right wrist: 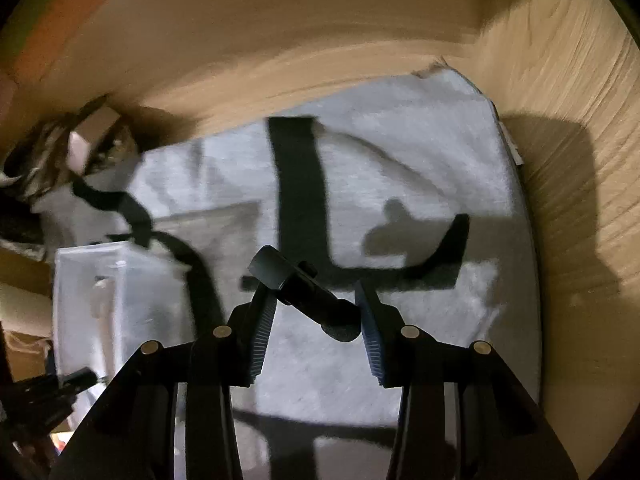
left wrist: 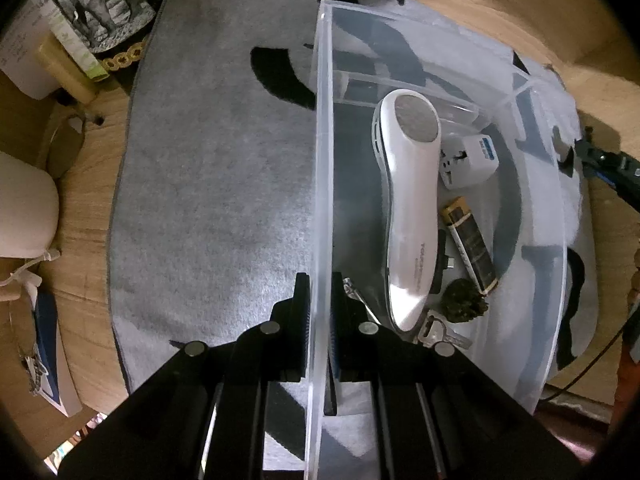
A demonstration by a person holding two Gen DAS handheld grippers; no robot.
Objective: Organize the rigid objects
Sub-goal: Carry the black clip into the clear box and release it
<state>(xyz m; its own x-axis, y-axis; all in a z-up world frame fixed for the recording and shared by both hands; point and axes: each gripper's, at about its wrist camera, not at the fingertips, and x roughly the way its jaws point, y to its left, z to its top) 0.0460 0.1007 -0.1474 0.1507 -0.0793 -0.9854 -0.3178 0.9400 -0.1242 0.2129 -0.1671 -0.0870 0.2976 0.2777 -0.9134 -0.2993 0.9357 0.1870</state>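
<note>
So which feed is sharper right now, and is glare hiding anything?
Left wrist view: sharp; the clear bin wall shows mild sheen, the white handheld device stays readable. Right wrist view: motion-blurred, with hard shadows across the grey mat; the black object between the fingers remains visible.

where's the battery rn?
Left wrist view, right of centre: the battery lies inside the clear bin, between the white handheld device and the white plug adapter.
</note>
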